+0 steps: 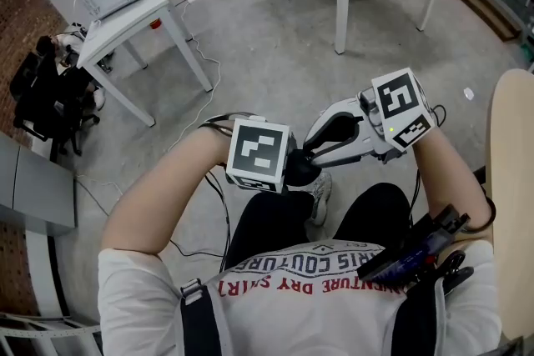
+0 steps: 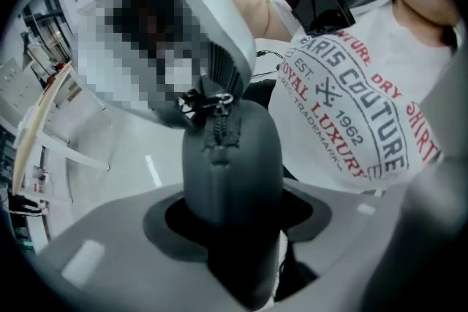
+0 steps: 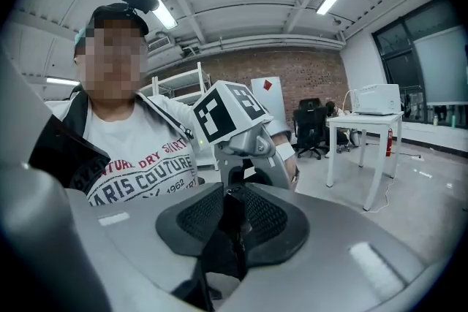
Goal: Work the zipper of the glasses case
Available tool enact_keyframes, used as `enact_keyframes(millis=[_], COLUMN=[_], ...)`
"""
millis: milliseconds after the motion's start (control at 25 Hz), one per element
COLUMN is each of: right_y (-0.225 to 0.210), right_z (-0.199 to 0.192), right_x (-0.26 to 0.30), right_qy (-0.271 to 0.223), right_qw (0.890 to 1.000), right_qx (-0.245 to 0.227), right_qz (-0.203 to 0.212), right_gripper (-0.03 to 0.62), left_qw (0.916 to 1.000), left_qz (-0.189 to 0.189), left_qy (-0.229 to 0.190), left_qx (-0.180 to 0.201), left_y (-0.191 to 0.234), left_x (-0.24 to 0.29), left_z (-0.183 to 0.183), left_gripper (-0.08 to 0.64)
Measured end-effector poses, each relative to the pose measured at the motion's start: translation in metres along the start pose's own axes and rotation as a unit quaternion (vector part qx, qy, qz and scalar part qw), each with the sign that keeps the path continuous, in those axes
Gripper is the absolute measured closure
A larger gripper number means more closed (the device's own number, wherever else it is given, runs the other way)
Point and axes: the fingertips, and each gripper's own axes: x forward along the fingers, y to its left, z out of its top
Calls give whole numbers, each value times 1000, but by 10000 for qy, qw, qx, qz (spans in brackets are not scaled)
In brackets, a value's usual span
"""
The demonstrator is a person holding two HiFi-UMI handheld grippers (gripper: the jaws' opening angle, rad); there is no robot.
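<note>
fig.: your left gripper [image 2: 232,230] is clamped on the lower end of the dark grey glasses case [image 2: 238,157], which stands out from between its jaws. at the case's far end, your right gripper [image 3: 235,219] pinches the zipper pull [image 2: 221,100], pads nearly together.

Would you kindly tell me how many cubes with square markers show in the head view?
2. One cube is at centre left, above the person's lap; the other cube is up and to its right. No others show here.
</note>
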Motion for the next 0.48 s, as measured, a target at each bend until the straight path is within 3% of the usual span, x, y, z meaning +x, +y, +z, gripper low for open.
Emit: enact_keyframes(millis=[120, 200, 480], right_y=[-1, -2, -4], right_z=[0, 0, 3], right_x=[-1, -3, -5], right_qy=[-16, -8, -51], right_qw=[10000, 9999, 9995], right_qx=[-53, -95, -226], right_qz=[-57, -96, -214], right_gripper=[514, 560, 566], left_qw=[10000, 9999, 9990], left_qz=[44, 40, 99], left_qy=[-44, -130, -377], left_qx=[-27, -70, -213], left_y=[0, 0, 3], left_x=[0, 1, -2], left_z=[-1, -2, 0], left_gripper=[305, 305, 305])
